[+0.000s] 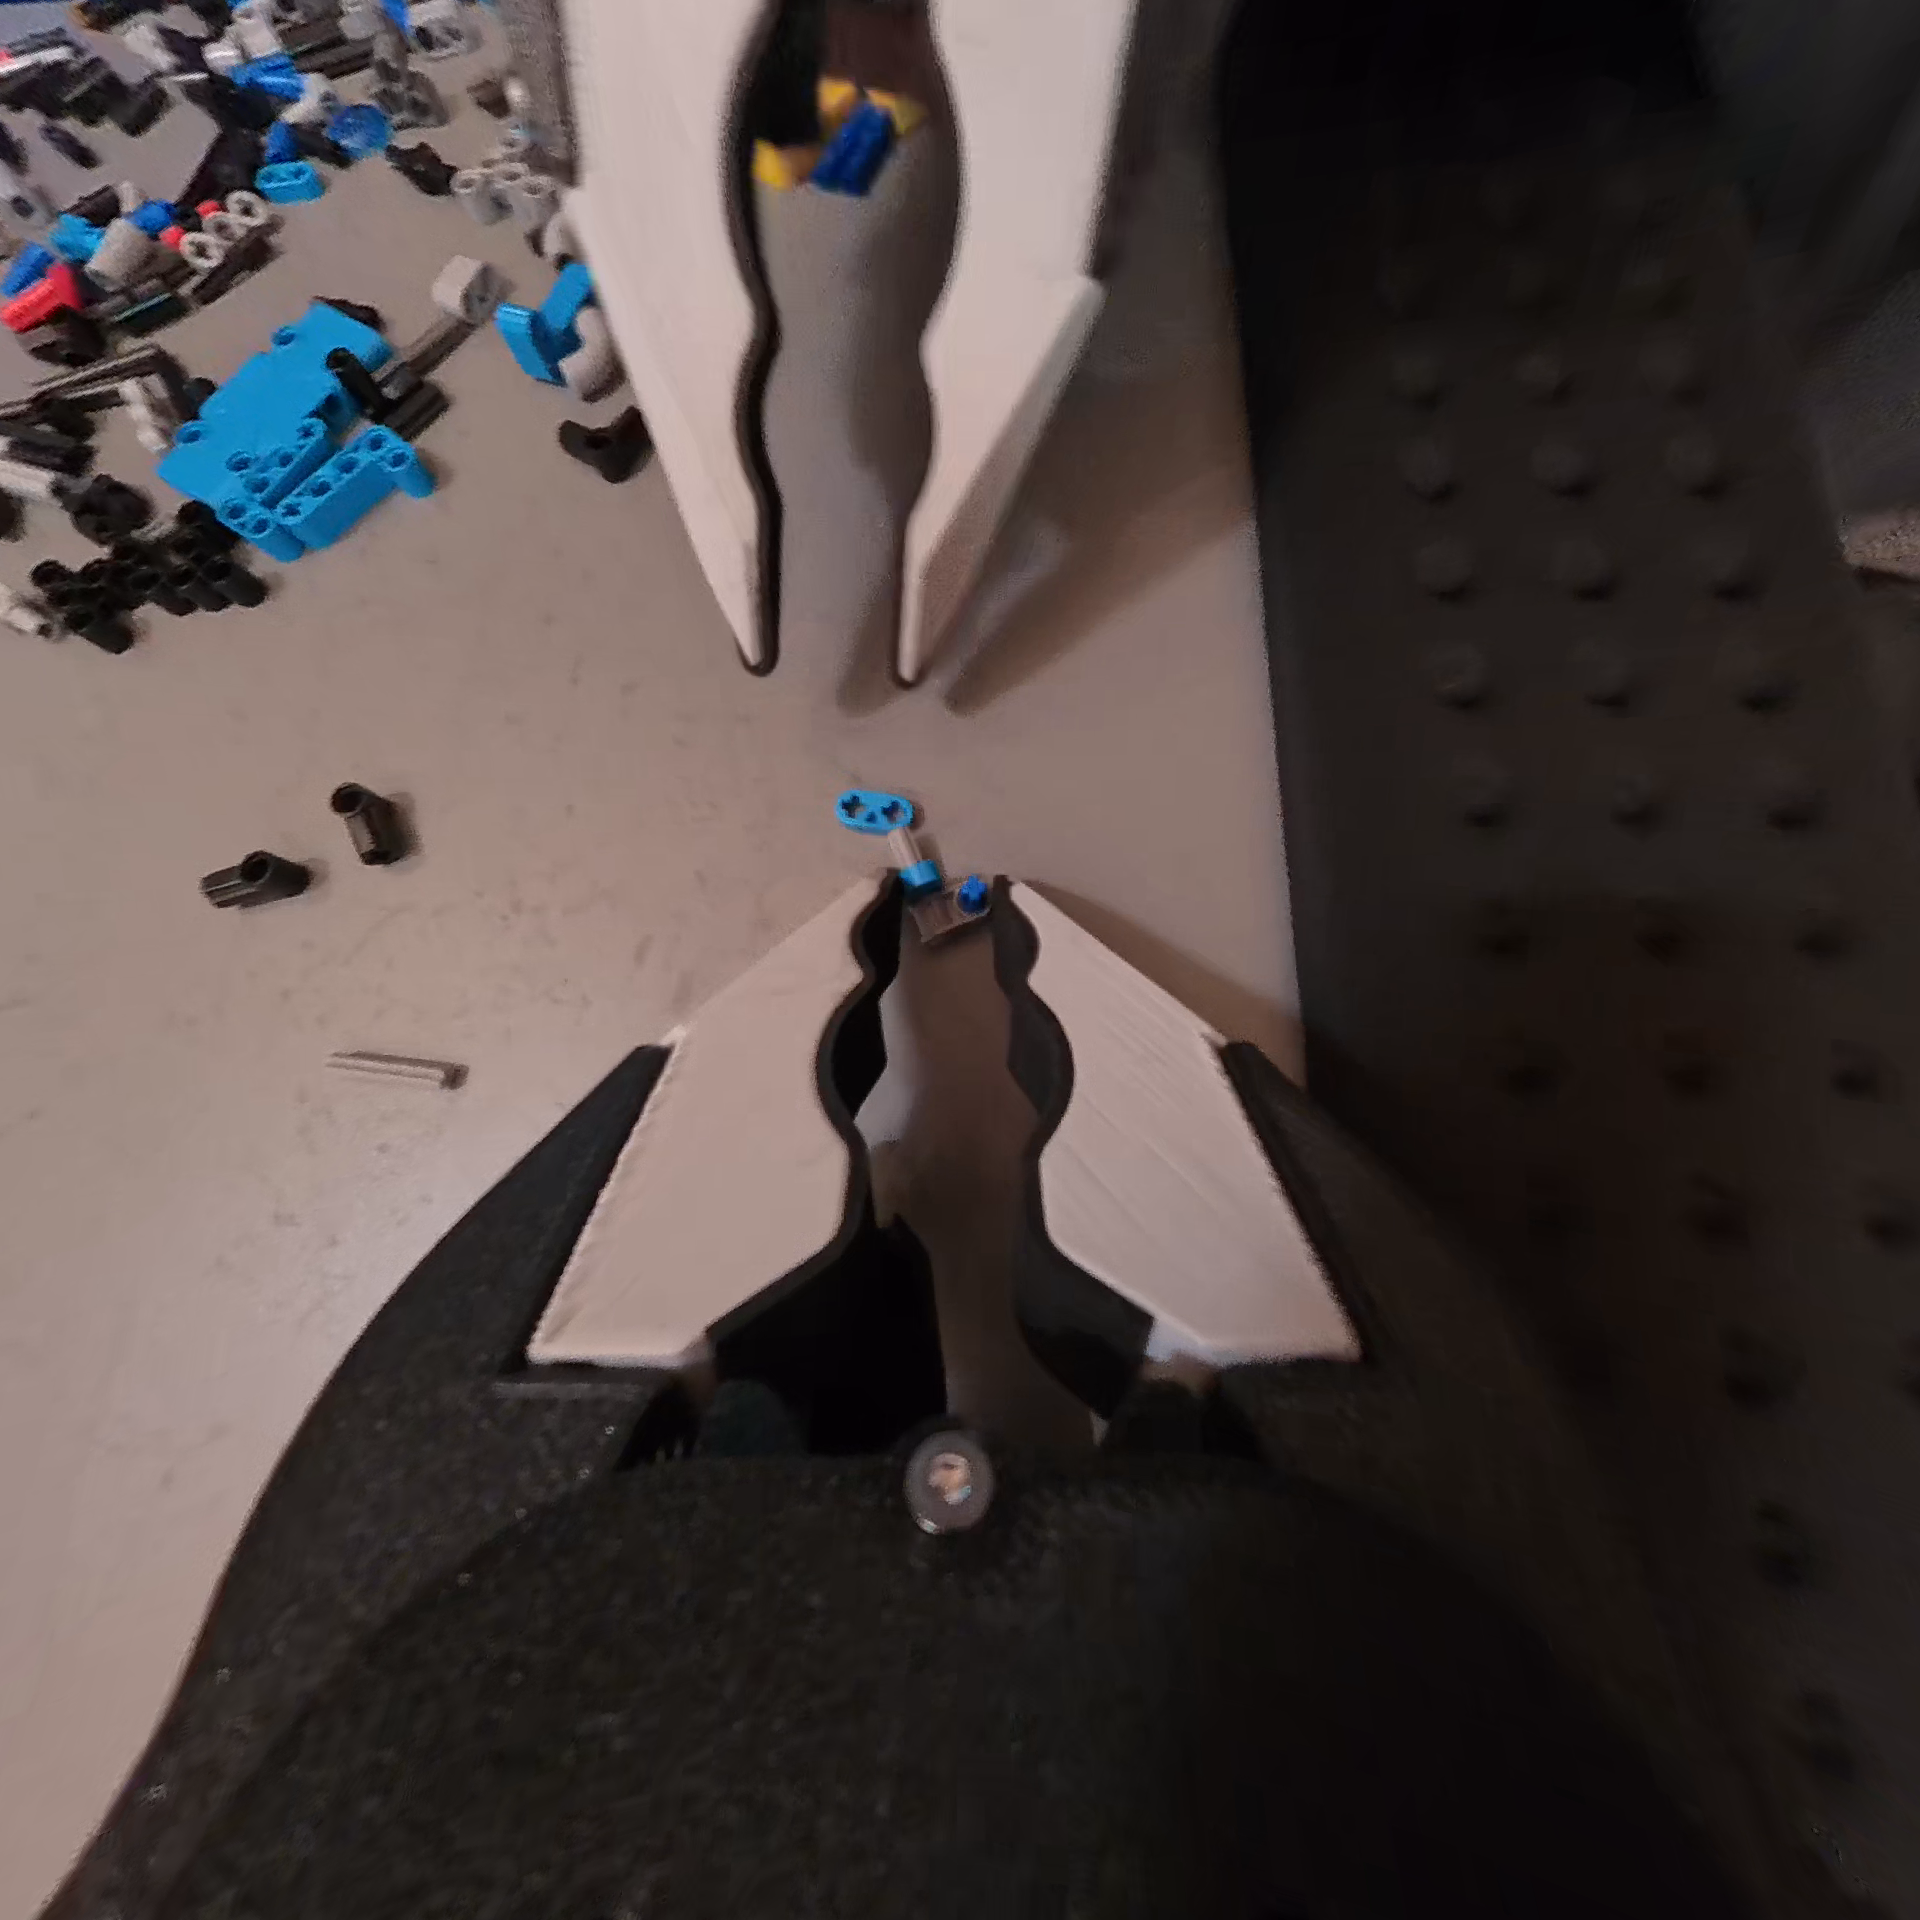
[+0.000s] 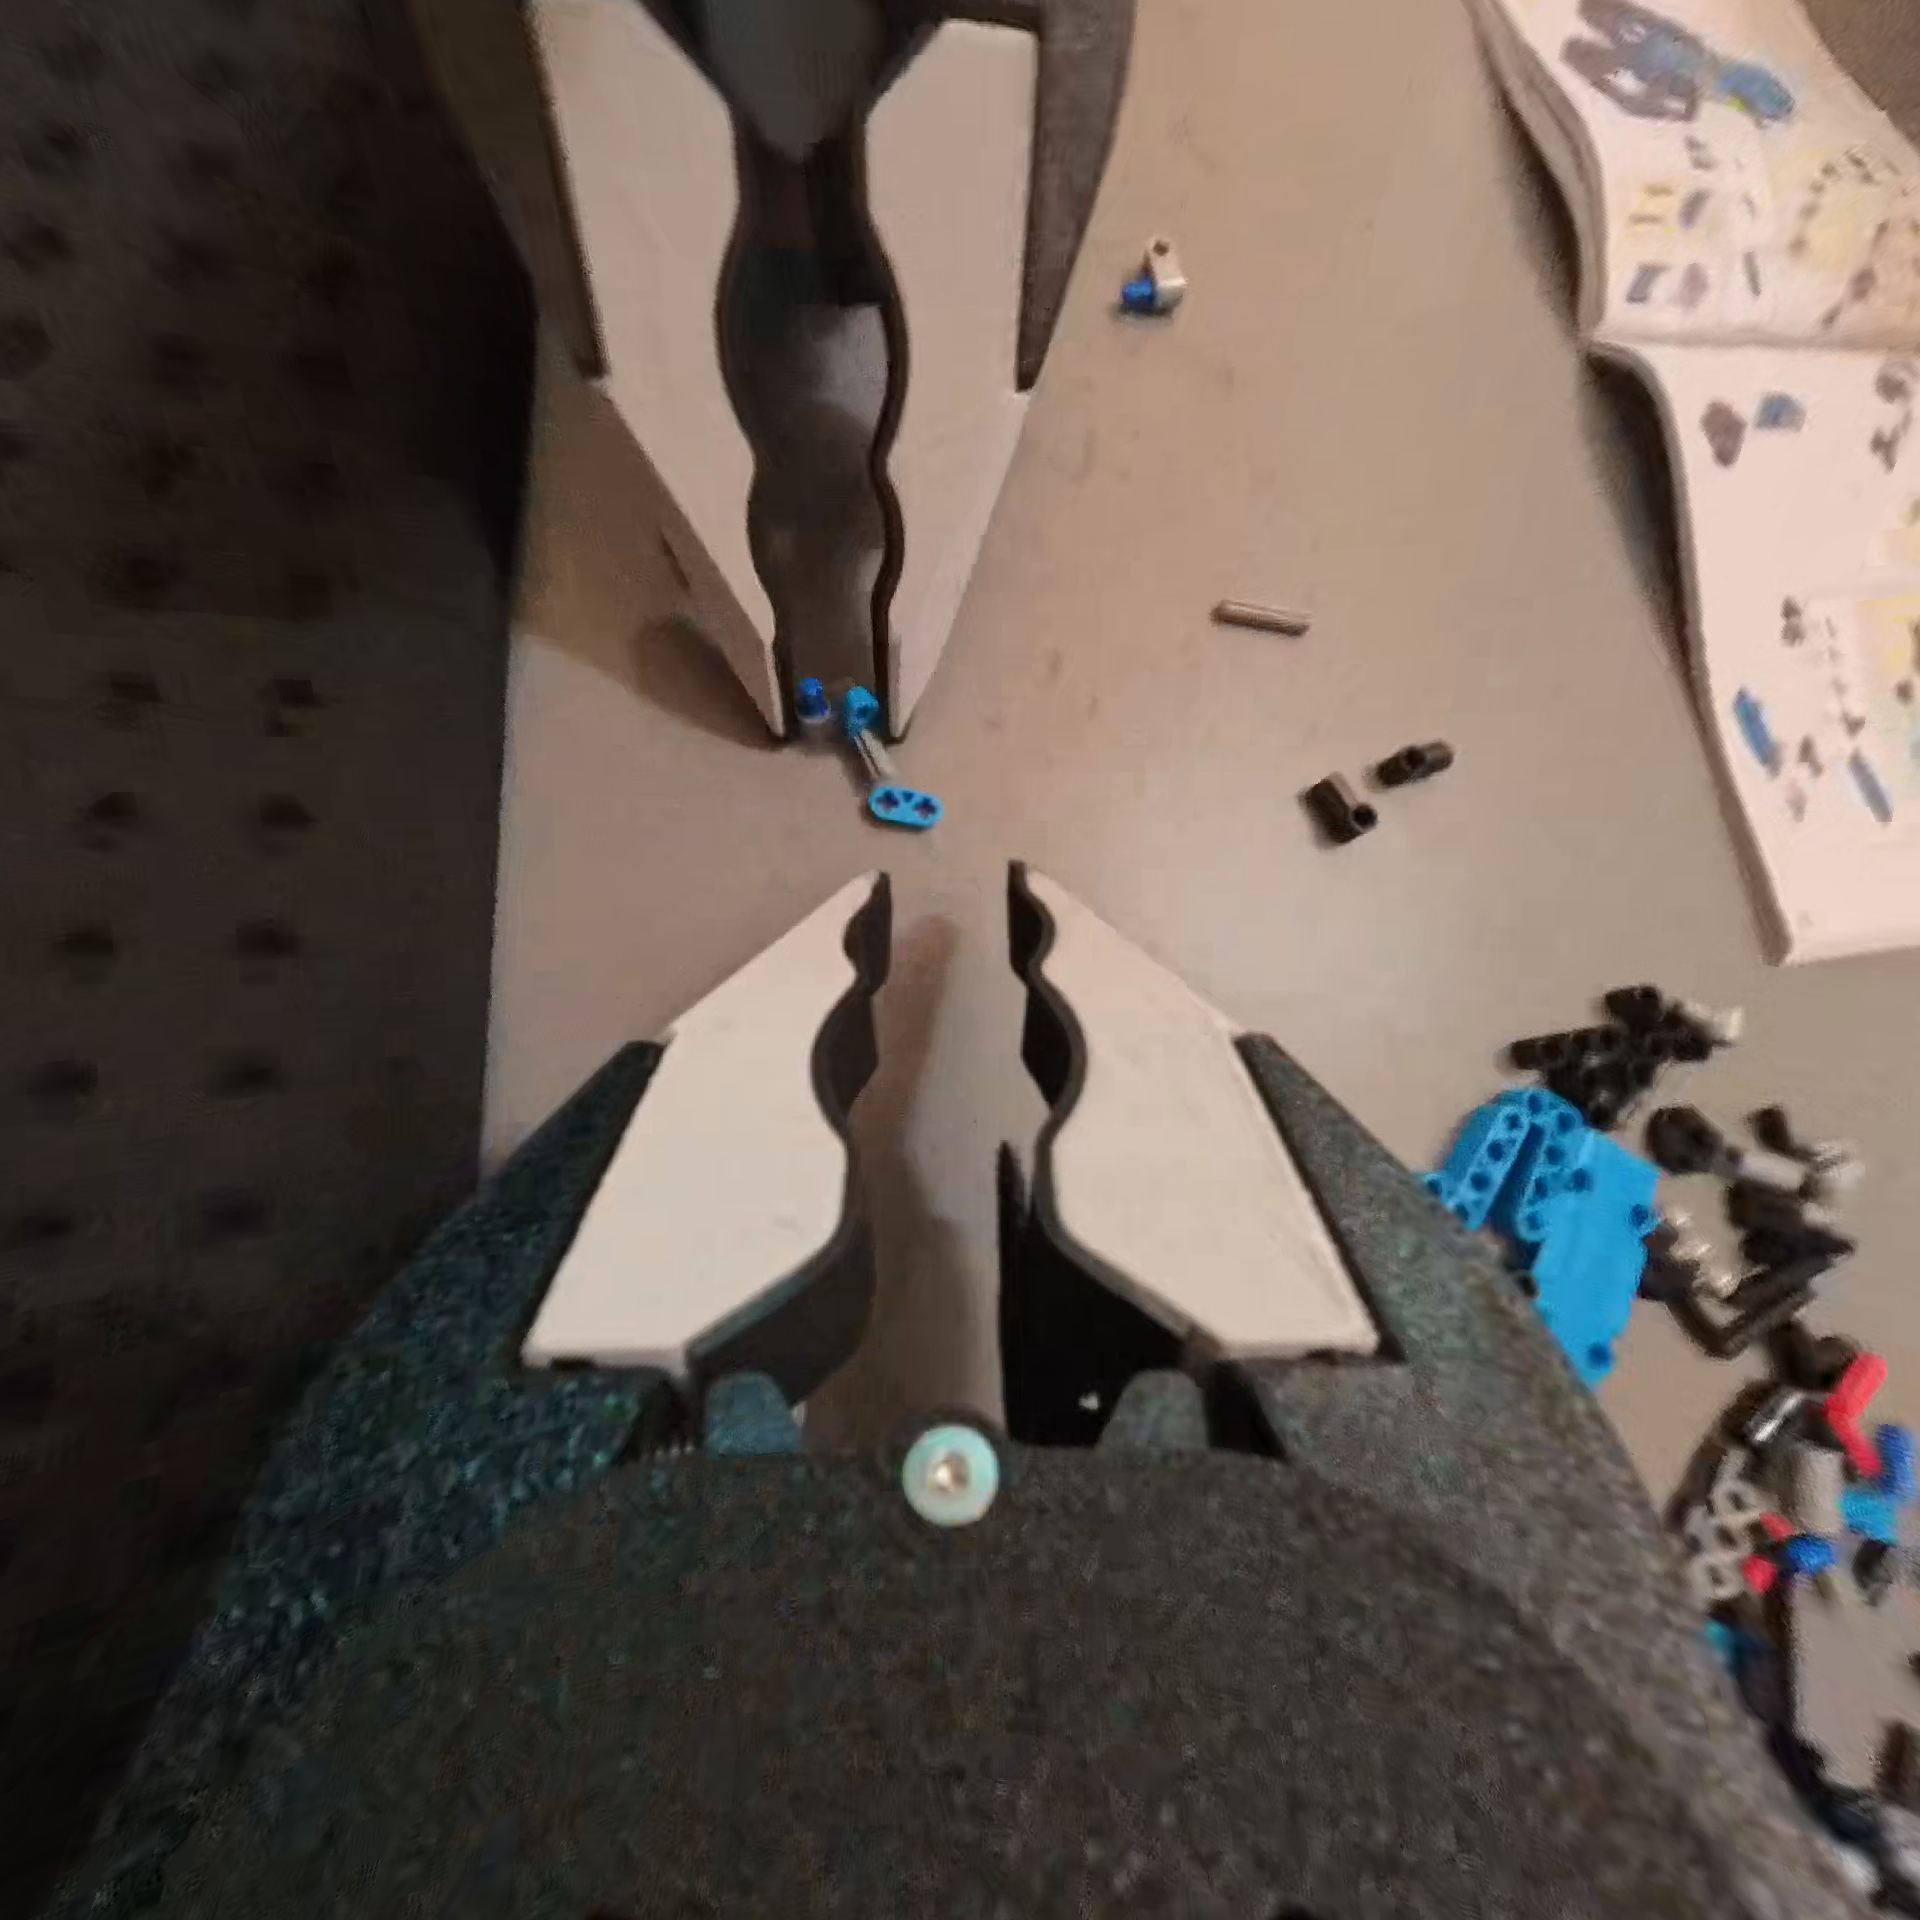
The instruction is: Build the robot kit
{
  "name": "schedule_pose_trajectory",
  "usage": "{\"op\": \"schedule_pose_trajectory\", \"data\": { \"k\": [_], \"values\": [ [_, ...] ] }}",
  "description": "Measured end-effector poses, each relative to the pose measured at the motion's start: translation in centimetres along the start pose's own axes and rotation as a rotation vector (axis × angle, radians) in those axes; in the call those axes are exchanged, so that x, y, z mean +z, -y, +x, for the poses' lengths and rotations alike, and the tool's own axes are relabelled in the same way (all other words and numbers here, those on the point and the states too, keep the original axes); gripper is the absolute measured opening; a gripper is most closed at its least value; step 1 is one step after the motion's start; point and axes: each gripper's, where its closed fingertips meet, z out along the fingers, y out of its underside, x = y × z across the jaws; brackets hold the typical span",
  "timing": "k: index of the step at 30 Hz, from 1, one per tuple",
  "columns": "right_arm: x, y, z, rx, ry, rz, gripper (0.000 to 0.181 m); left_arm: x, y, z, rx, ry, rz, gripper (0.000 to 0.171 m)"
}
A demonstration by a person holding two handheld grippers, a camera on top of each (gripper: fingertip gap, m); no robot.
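Left gripper (image 1: 943, 883) fills the bottom of its own view. Its fingers stand narrow about a small blue-and-grey assembly (image 1: 914, 868), which seems pinched at its grey block end. From that block a short grey axle with a blue bush runs forward to a thin blue two-hole link (image 1: 878, 810), which lies on or just above the beige surface (image 1: 312, 1247). The right wrist view shows the same grip from the far side, with the blue parts lodged between the two tips.

The right gripper (image 2: 948, 878) faces the left one tip to tip, just short of the link. Its fingers are a little apart with nothing between them.

So one small sub-assembly is joined and held. A larger blue beam build (image 1: 281, 447) stands apart on the surface, unconnected to it, and many parts lie loose:
- two black connectors (image 1: 369, 821) near each other
- a lone grey axle (image 1: 400, 1068)
- a small grey-and-blue piece (image 2: 1153, 281) well off by itself
- a wide scatter of black, blue, grey and red parts (image 1: 125, 260)

An open instruction booklet (image 2: 1766, 416) lies flat beyond the connectors. A black studded mat (image 1: 1558, 727) borders the surface beside both grippers.

No bin, tray or box shows plainly. Some yellow and blue pieces (image 1: 831, 135) appear through the gap of the right gripper, and I cannot tell whether anything holds them.
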Motion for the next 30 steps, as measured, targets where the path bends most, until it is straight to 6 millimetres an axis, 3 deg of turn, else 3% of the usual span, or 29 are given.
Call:
{"op": "schedule_pose_trajectory", "data": {
  "k": [3,6,10,19,27,30],
  "values": [
    [0.6,0.7,0.1,-0.153,0.145,-0.059,0.022,-0.4,-0.3,0.9,0.021,-0.071,0.005,0.016],
    [1.4,1.2,-0.8,-0.134,0.380,-0.051,0.026,-0.5,-0.4,1.1,0.023,-0.079,0.004,0.016],
    [2.6,0.5,-0.8,-0.108,0.483,-0.052,0.025,-0.6,-0.6,0.9,0.014,-0.085,0.004,0.016],
    [2.4,0.4,-1.2,-0.196,0.332,-0.036,0.006,-0.7,-0.7,0.3,-0.023,-0.076,0.003,0.017],
    [2.0,2.8,-1.6,0.005,0.227,0.094,0.006,-0.7,-0.7,-0.1,-0.023,-0.058,0.004,0.016],
    [3.2,1.8,-1.7,0.018,0.189,0.058,0.006,-0.8,-0.7,0.0,-0.022,-0.059,0.005,0.016]
  ]
}}
